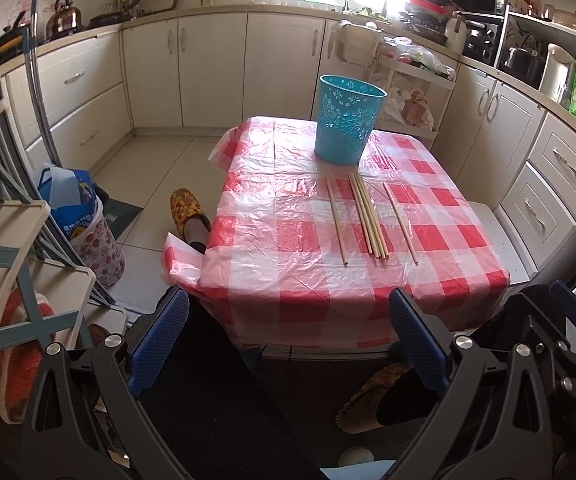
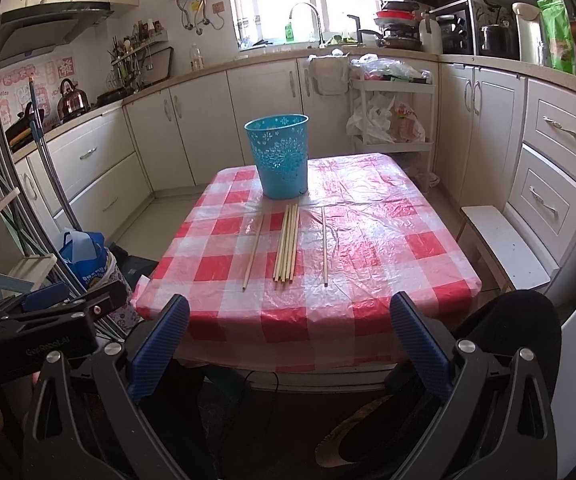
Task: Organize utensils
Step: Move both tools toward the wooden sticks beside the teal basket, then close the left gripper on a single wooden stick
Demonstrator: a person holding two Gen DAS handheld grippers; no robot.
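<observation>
Task not yet begun. Thin wooden chopsticks (image 2: 287, 243) lie loose on the red-and-white checked plastic tablecloth (image 2: 388, 248), just near of the turquoise perforated plastic bin (image 2: 282, 156). Left gripper (image 1: 288, 344) and right gripper (image 2: 288, 344) are wide apart, empty, off the near edge.
</observation>
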